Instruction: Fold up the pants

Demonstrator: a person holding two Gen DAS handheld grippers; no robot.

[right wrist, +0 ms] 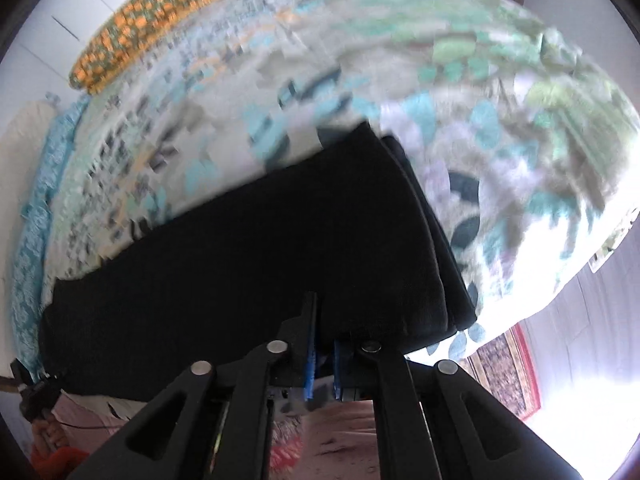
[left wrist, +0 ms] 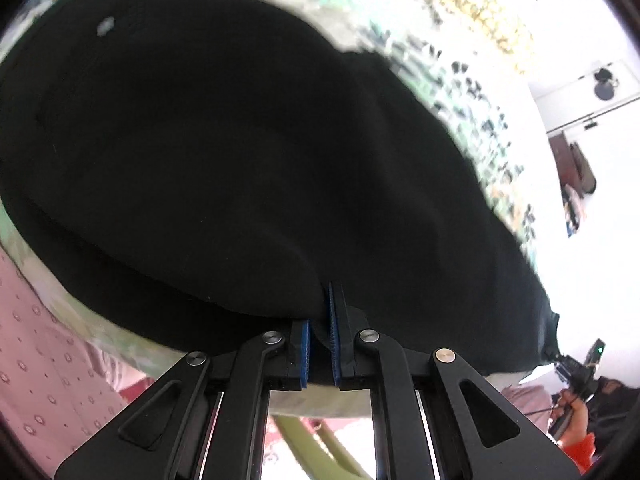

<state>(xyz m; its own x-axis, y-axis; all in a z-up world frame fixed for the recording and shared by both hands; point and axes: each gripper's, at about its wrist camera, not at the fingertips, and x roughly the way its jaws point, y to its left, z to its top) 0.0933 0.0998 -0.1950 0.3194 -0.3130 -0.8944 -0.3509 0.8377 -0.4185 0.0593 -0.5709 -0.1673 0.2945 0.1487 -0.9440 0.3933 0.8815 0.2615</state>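
Lay dark pants (left wrist: 224,152) on patterned bedspread (right wrist: 460,80), near edge pinched by left gripper (left wrist: 320,322) and right gripper (right wrist: 322,344). Risked slipping, layers skewing, if pulled unevenly.

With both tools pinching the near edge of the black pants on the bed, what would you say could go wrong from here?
1. The left tool holds only a thin fold of the pants between its pads, so the fabric might slip out if pulled.
2. At the right tool, stacked layers show at the pants' right edge; a tug could shift them and spoil the fold.
3. The pants lie near the edge of the patterned bedspread, so they might slide off.
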